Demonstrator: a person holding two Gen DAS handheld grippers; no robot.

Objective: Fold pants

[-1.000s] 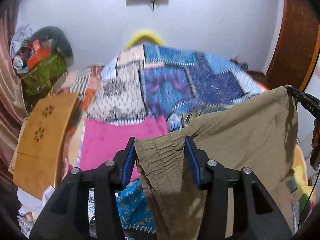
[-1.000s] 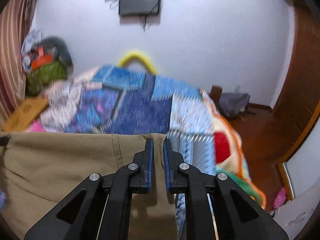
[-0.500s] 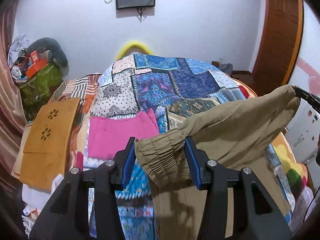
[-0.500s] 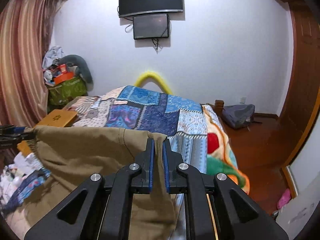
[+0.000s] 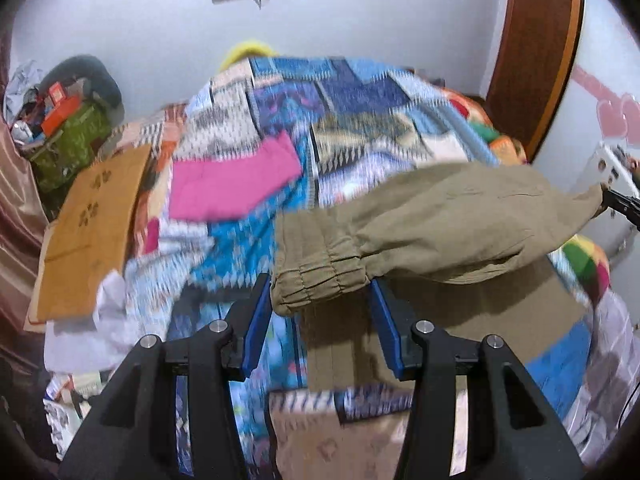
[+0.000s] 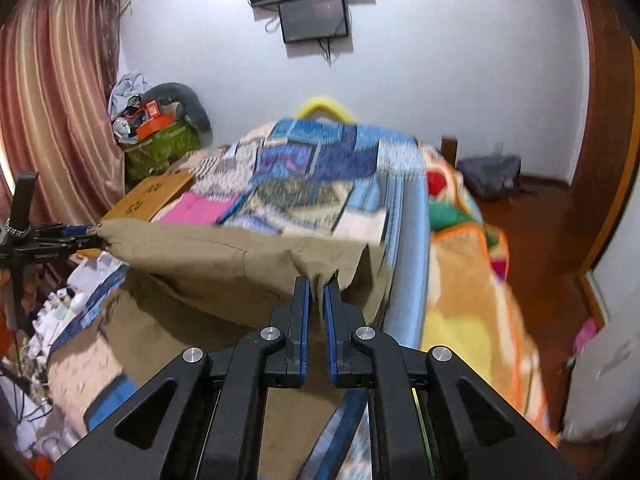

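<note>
Khaki pants [image 5: 452,216] hang stretched in the air between my two grippers, above the patchwork bed. My left gripper [image 5: 320,292] is shut on the gathered elastic waistband [image 5: 316,280] at one end. My right gripper [image 6: 316,284] is shut on the fabric edge at the other end; it also shows at the right edge of the left wrist view [image 5: 622,206]. The rest of the pants [image 6: 224,264] drapes down onto the near end of the bed. The left gripper [image 6: 60,240] shows at the far left of the right wrist view.
The bed has a blue patchwork quilt [image 5: 320,120]. A folded pink garment [image 5: 232,184] lies on it at mid left. A wooden board [image 5: 92,224] lies along the bed's left edge, clutter [image 6: 156,136] beside it. A wooden door [image 6: 608,128] and bare floor [image 6: 536,240] are at right.
Both grippers have come down and forward toward the bed with the pants; the lower fabric now drapes on the quilt. The views tilted downward.
</note>
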